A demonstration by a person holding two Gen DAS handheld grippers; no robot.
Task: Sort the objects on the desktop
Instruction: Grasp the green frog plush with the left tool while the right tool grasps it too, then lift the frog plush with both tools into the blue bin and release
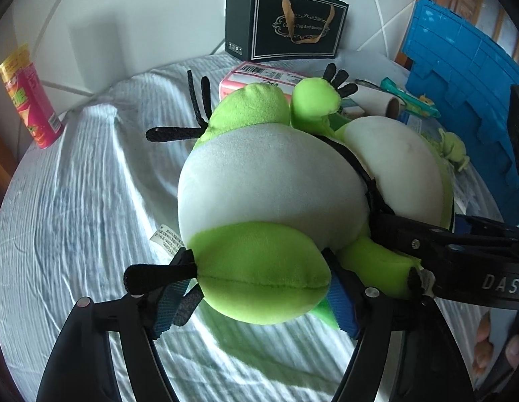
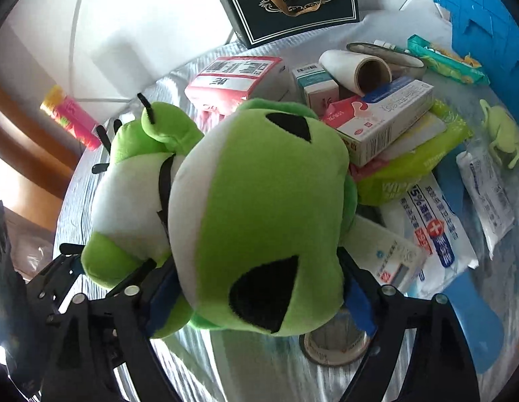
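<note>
A green and white plush frog [image 1: 269, 181] with black felt toes hangs a little above the white striped tablecloth [image 1: 75, 217], casting a shadow on it. My left gripper [image 1: 259, 301] is shut on one fat green foot, blue pads [image 1: 343, 305] pressing its sides. In the right wrist view the frog's head [image 2: 259, 184], with black triangular eyes, fills the middle. My right gripper [image 2: 259, 301] is shut on the head, pads [image 2: 360, 308] sunk into the plush. The left gripper's fingers show at the lower left there, under the frog's body.
At the back stand a black gift bag [image 1: 286, 23], a pink chips can [image 1: 31, 100] and a blue crate [image 1: 460, 77]. On the right lie a pink tissue pack [image 2: 232, 77], paper roll [image 2: 356, 63], medicine box [image 2: 386, 114], wipes packs [image 2: 437, 231], tape roll [image 2: 333, 345] and small green figure [image 2: 504, 134].
</note>
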